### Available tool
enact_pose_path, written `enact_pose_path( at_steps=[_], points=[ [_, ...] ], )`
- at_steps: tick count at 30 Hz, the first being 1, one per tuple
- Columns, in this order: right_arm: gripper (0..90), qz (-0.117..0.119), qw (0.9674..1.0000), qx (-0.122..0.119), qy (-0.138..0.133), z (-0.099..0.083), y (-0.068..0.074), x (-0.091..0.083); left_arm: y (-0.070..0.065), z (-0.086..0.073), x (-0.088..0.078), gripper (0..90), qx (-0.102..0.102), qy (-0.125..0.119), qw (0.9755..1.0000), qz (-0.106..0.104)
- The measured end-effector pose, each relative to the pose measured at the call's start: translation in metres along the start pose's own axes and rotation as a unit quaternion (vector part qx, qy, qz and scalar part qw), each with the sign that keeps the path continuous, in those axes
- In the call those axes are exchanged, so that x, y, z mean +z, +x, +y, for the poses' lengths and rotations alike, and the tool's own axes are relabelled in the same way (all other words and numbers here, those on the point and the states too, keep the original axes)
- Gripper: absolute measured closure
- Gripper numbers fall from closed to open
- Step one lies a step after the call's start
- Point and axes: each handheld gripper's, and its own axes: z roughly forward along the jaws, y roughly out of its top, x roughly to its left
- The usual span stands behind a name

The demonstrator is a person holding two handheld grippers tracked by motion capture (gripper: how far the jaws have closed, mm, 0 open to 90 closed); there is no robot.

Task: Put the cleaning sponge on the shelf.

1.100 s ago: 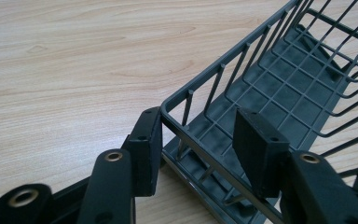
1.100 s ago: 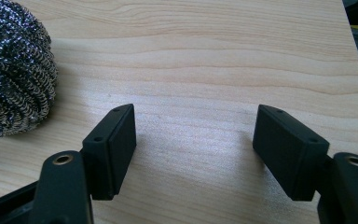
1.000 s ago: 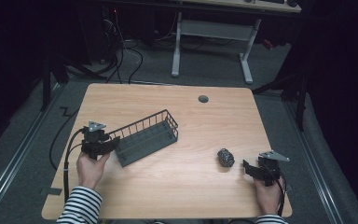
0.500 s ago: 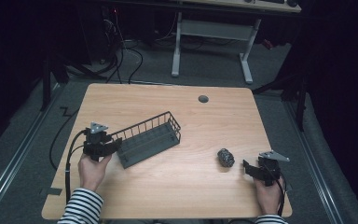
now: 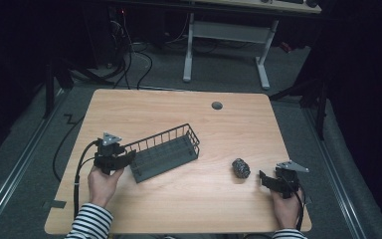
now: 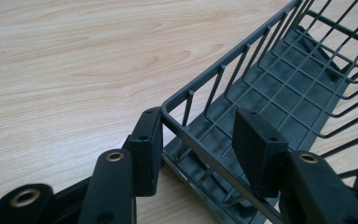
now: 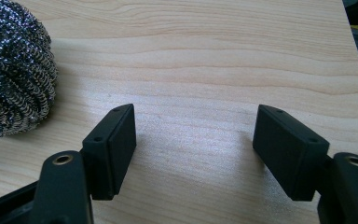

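Note:
A dark grey wire basket (image 5: pixel 166 152) lies slantwise on the wooden table (image 5: pixel 154 107), left of the middle. My left gripper (image 5: pixel 129 158) is at its near left end, open. In the left gripper view my left gripper (image 6: pixel 200 135) straddles the basket's rim wire (image 6: pixel 205 79): one jaw touches the corner from outside, the other stands inside over the basket's floor. A steel wool scourer (image 5: pixel 240 168) rests at the right. My right gripper (image 5: pixel 262 178) is open just to its right, low over the table. In the right gripper view the scourer (image 7: pixel 14 70) lies left of my right gripper (image 7: pixel 193 135), apart from it.
A round cable hole (image 5: pixel 217 105) sits near the table's far edge. Behind the table stands a white desk frame (image 5: pixel 189 50), with cables (image 5: pixel 129 59) on the grey floor. A black cable (image 5: pixel 79 169) trails from my left gripper over the table's left edge.
My left gripper and the basket's near end have shifted slightly toward the person. The right gripper and the scourer have not moved.

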Motion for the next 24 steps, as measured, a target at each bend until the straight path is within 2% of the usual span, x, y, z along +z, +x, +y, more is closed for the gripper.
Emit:
enact_pose_path(
  at_steps=[16, 18, 24],
  points=[
    [30.2, 0.0, 1.0, -0.001, 0.001, 0.0, 0.0, 0.0, -0.034, -0.001, 0.003, 54.2, 0.032, 0.004, 0.9989, -0.033],
    [30.2, 0.0, 1.0, -0.001, 0.001, 0.0, 0.0, 0.0, -0.041, -0.002, 0.004, 54.2, 0.036, 0.005, 0.9984, -0.043],
    [30.2, 0.0, 1.0, -0.001, 0.001, 0.0, 0.0, 0.0, -0.052, -0.002, 0.006, 54.2, 0.046, 0.006, 0.9976, -0.052]
  ],
)
